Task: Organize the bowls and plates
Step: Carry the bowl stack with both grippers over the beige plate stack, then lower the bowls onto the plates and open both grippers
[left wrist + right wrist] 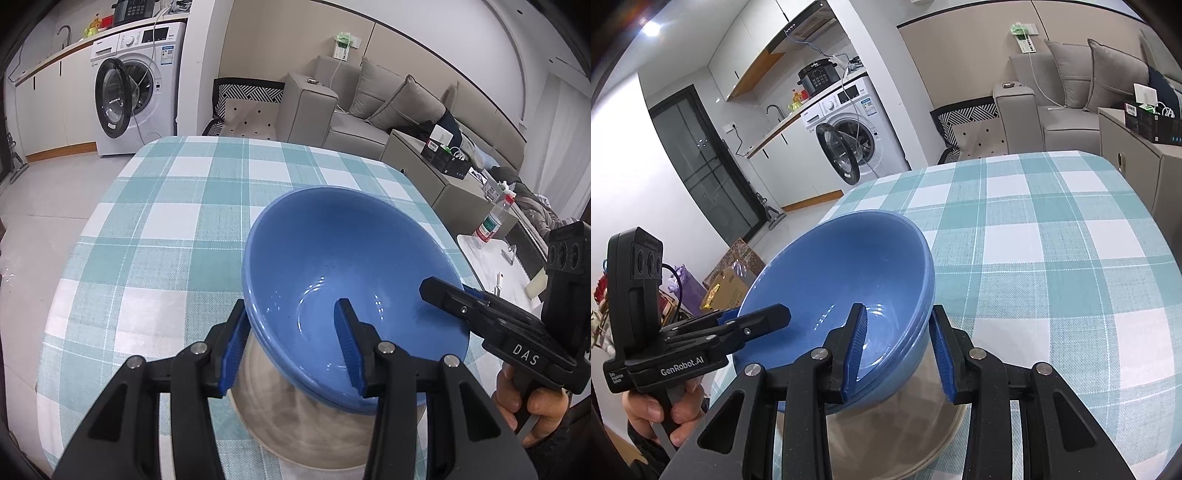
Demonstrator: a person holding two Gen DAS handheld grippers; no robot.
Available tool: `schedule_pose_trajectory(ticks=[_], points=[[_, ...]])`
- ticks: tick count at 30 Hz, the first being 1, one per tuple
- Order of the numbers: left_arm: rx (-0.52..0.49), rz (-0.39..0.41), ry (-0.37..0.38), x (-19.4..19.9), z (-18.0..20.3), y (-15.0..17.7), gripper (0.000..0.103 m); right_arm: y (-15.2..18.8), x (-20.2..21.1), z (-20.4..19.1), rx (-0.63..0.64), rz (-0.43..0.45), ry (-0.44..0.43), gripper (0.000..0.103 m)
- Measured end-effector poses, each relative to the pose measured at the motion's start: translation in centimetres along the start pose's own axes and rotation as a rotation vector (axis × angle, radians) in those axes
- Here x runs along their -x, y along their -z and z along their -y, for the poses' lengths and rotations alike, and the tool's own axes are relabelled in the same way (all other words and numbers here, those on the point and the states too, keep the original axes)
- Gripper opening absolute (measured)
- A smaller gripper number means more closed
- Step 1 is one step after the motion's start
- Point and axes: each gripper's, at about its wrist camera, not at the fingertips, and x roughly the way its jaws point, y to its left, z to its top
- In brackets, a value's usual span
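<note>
A stack of blue bowls hangs tilted over a beige plate on the checked tablecloth. My left gripper is shut on the stack's near-left rim, with one pad inside the top bowl and one against the outer wall. My right gripper is shut on the opposite rim in the same way. Each gripper shows in the other's view: the right gripper at the right, the left gripper at the left, both held by a person's hand. The bowls hide the plate's middle.
The table's far half lies beyond the bowls. A washing machine with its door open stands at the back left, a grey sofa behind the table. A bottle stands on a side table at the right. Cartons lie on the floor.
</note>
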Motion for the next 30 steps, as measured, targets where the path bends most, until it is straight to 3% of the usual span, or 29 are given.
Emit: schedule_pose_trajectory(ticks=[12, 16, 23, 25, 28, 30], points=[[-0.016, 0.015, -0.012, -0.2, -0.1, -0.3, 0.045, 0.0, -0.3, -0.3, 0.02, 0.008, 0.016, 0.035], [-0.024, 0.024, -0.013, -0.1, -0.3, -0.3, 0.047, 0.0, 0.0, -0.6, 0.047, 0.009, 0.015, 0.041], [-0.039, 0.062, -0.008, 1.2, -1.0, -0.2, 0.064, 0.0, 0.2, -0.9, 0.08, 0.01, 0.017, 0.049], [-0.039, 0.075, -0.005, 1.6, -1.2, -0.2, 0.068, 0.0, 0.3, -1.0, 0.092, 0.007, 0.012, 0.06], [-0.055, 0.099, -0.003, 2.4, -1.3, -0.1, 0.082, 0.1, 0.8, -1.3, 0.125, 0.023, 0.018, 0.08], [-0.079, 0.122, -0.006, 3.1, -1.2, 0.1, 0.089, 0.0, 1.2, -1.4, 0.135, 0.035, 0.025, 0.085]])
